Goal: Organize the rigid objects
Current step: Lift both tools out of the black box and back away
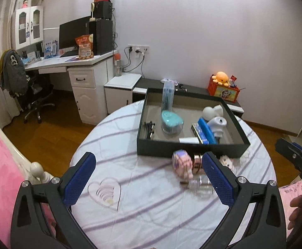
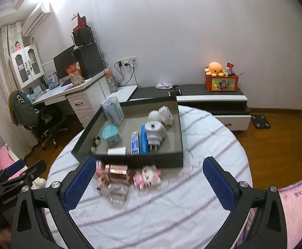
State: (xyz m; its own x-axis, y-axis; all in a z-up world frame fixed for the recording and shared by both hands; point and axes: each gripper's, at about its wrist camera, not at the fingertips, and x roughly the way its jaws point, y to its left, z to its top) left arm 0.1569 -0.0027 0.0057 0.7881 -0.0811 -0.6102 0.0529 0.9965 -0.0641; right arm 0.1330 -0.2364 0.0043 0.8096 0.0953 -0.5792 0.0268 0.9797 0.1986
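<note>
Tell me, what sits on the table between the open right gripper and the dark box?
A rose-gold jar, a clear bottle and a pink block toy, lying just before the box; the right wrist view shows it.

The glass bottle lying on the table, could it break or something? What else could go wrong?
Maybe. The glass bottle lies on its side on the round table, so a nudge from the open left gripper might roll it. It is clear and easy to misjudge. The pink block toy and copper-coloured jar crowd it against the black box, so grabbing one could knock the others.
</note>
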